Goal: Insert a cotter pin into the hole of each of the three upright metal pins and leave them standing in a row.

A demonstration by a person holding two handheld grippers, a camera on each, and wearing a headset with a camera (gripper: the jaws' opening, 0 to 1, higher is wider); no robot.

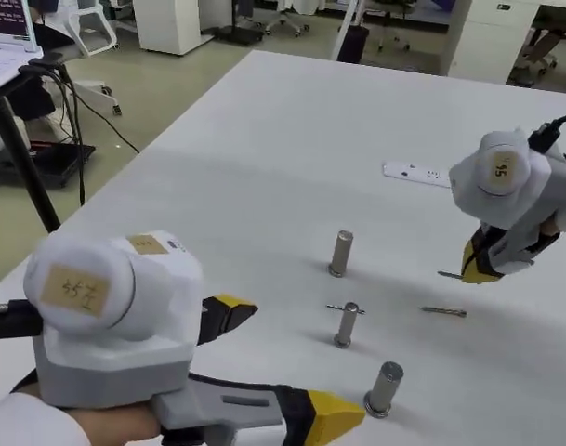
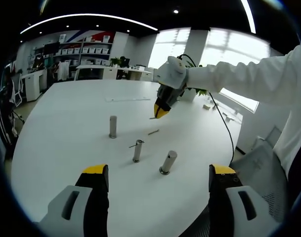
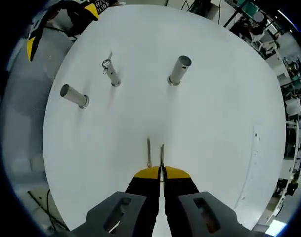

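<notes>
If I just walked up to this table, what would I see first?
Probably the three metal pins standing in a row mid-table; the middle one already has a cotter pin through it. Then the right gripper hovering at the right, fingers shut on a second cotter pin, and the left gripper wide open up close.

Left gripper (image 1: pixel 292 362) sits low with jaws wide apart — right gripper (image 1: pixel 476 269) hangs higher, tilted down, jaws pinched on a cotter pin (image 1: pixel 448 275).
</notes>
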